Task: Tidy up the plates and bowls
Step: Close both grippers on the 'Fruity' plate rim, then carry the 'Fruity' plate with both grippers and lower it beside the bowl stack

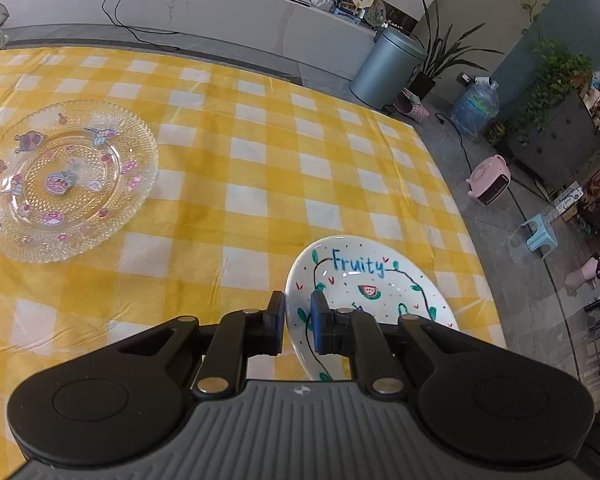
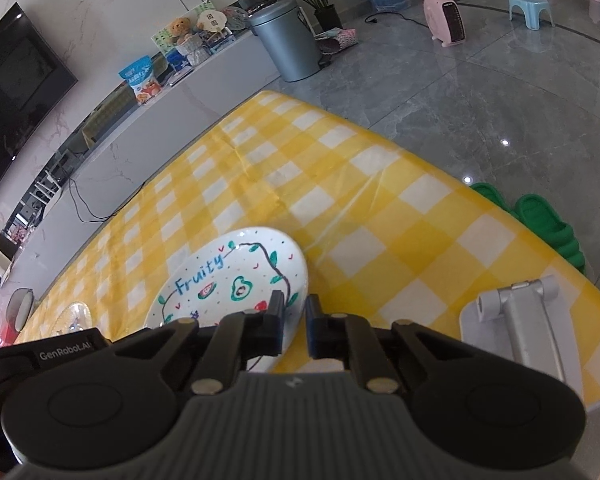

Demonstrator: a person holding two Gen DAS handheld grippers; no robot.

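Note:
A white "Fruity" plate with painted fruit and vines sits near the right edge of the yellow checked table. My left gripper is shut on its left rim. My right gripper is shut on its right rim; the plate shows in the right wrist view too. A clear glass plate with pink cartoon stickers lies flat at the far left, well apart from both grippers; a sliver of it shows in the right wrist view.
A grey metal stand sits on the table to the right of my right gripper. The table's right edge drops to a tiled floor holding a bin, a pink heater and green slippers.

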